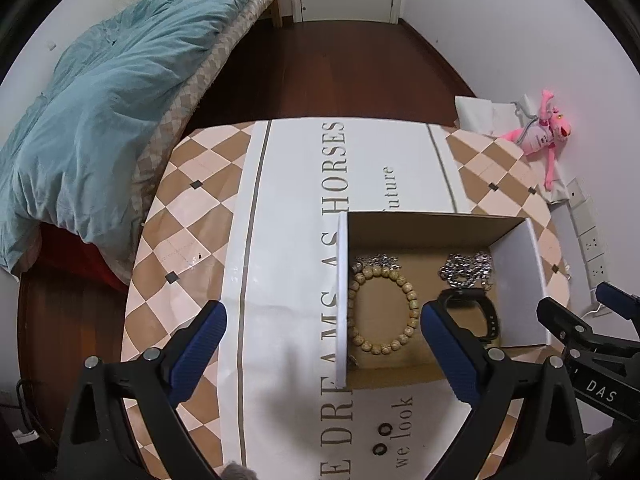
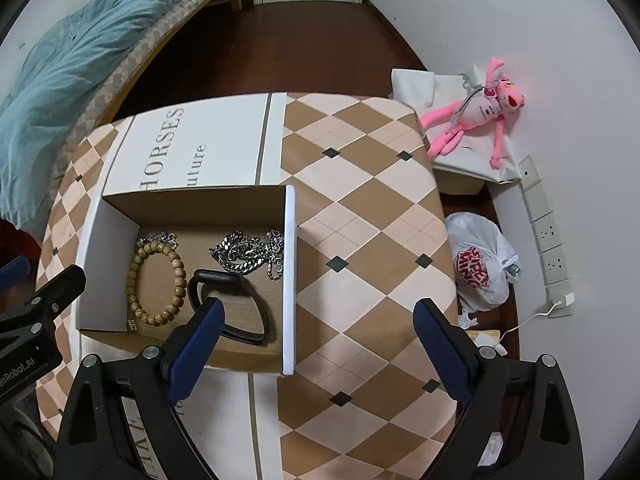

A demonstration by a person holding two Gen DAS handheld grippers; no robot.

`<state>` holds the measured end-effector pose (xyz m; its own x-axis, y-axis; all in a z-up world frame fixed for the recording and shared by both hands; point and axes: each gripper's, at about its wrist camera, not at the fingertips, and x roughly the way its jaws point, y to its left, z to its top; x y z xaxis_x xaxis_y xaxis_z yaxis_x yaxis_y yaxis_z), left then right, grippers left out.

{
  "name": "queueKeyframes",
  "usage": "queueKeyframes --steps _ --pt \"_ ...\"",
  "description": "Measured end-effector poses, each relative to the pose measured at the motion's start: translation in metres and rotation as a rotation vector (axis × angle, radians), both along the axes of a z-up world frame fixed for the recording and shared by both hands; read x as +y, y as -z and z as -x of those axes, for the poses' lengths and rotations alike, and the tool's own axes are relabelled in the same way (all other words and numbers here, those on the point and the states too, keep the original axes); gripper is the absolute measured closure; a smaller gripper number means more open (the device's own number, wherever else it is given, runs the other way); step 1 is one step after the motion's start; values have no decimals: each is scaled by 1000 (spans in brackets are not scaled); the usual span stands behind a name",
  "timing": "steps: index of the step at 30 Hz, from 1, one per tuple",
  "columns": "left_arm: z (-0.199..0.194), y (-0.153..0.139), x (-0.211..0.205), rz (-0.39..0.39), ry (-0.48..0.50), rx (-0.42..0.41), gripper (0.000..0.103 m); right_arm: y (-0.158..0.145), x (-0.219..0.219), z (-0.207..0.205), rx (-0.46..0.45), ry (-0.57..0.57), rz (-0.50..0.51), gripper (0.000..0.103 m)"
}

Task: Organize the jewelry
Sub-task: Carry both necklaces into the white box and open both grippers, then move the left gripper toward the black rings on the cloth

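Note:
An open cardboard box (image 1: 520,276) (image 2: 290,280) with white outer walls stands on the table. Inside lie a wooden bead bracelet (image 1: 384,308) (image 2: 156,282), a heap of silver chain (image 1: 466,270) (image 2: 248,254), a smaller silver piece (image 1: 378,261) (image 2: 158,237) behind the beads, and a black watch band (image 1: 480,314) (image 2: 236,308). My left gripper (image 1: 322,350) is open above the box's left wall, nothing between its blue pads. My right gripper (image 2: 316,346) is open over the box's right wall, holding nothing. Two small dark rings (image 1: 383,438) lie on the paper near me.
A white printed paper sheet (image 1: 304,184) (image 2: 192,148) covers part of the checkered table (image 1: 192,216) (image 2: 360,208). A bed with a teal quilt (image 1: 100,100) is left. A pink plush toy (image 2: 476,116), a plastic bag (image 2: 480,264) and wall sockets (image 2: 548,232) are right.

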<state>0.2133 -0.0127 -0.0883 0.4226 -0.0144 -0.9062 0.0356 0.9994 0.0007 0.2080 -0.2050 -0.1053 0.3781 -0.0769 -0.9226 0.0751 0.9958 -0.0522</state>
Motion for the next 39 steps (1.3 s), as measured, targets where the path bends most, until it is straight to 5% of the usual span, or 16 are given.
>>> queueKeyframes --steps 27,34,39 --pt "107 -116 -4 29 46 -230 4 -126 0 126 -302 52 -3 6" --pt "117 -103 -1 5 21 -214 4 -116 -5 140 -277 68 -50 6" --pt "122 -59 11 -61 -16 -166 4 -63 3 141 -171 40 -113 6"
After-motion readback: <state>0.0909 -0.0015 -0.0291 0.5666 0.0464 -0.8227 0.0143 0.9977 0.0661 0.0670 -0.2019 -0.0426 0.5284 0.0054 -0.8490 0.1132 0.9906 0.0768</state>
